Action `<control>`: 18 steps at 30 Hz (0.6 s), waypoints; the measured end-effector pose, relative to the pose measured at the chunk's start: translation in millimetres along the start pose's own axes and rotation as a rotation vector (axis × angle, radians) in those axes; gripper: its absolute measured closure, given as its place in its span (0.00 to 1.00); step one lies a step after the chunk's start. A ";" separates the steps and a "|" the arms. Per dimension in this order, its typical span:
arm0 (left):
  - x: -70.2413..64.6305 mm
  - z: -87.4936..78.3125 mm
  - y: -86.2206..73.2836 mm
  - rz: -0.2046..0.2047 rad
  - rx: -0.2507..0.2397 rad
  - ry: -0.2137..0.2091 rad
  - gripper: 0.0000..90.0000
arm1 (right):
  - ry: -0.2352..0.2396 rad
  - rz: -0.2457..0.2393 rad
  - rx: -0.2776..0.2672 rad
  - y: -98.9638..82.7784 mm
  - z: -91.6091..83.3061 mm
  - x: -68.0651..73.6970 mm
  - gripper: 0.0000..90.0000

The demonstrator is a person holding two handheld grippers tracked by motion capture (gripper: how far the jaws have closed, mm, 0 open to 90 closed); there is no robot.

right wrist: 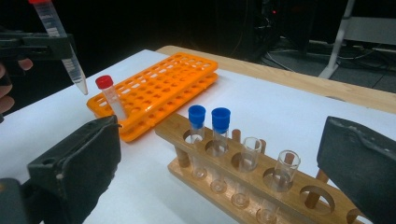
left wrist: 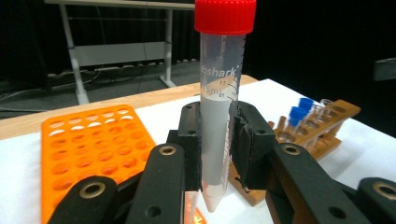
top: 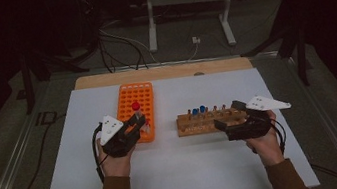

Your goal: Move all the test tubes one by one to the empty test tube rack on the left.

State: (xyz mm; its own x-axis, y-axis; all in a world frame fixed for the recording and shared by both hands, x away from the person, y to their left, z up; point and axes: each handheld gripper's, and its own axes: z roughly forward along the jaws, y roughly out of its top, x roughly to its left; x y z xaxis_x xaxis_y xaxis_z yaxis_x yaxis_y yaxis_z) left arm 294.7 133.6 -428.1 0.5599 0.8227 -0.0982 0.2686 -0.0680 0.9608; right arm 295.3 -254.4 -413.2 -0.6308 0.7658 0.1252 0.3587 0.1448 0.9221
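The left gripper (left wrist: 217, 140) is clamped on a red-capped conical tube (left wrist: 219, 116), the black pads pressing its clear wall on both sides; the tube stands upright between them with its pointed tip clear of the surface. The left gripper view alone makes the printed graduations and lettering on that tube readable, along with the ribbed edge of its cap. The high view places this gripper (top: 135, 122) over the near right edge of the orange rack (top: 129, 100), a flat moulded plastic grid of round holes. The right gripper view adds what the other two do not: a second red-capped tube (right wrist: 111, 98) standing tilted in the near corner of that rack, and the held tube seen from the side, hanging in the air above and left of it. The right gripper (right wrist: 219, 163) has its jaws spread wide with nothing between the pads, either side of the wooden rack (right wrist: 261, 186), a varnished two-tier stand on dowels. It holds two blue-capped glass tubes (right wrist: 208, 128) and two uncapped ones (right wrist: 266, 175), round-bottomed and clear. Everything rests on a white matte board (top: 177, 169).
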 end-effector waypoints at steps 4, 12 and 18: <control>5.4 3.5 -6.2 0.000 0.010 0.026 0.83 | 0.003 0.005 -0.003 -0.1 -0.1 -0.7 0.00; 13.6 13.1 -18.7 0.002 0.027 0.073 0.83 | 0.010 0.007 0.000 -0.7 1.0 0.4 0.00; 15.4 23.1 -27.8 0.006 0.049 0.088 0.83 | 0.016 0.009 -0.001 -1.2 1.7 0.9 0.00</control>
State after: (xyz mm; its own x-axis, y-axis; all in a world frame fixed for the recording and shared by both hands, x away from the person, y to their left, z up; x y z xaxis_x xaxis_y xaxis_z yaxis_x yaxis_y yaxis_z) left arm 313.9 135.2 -462.3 0.4908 0.8686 -0.0675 0.3047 -0.0985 0.9474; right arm 295.5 -252.7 -414.8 -0.6389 0.7567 0.1390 0.3637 0.1378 0.9213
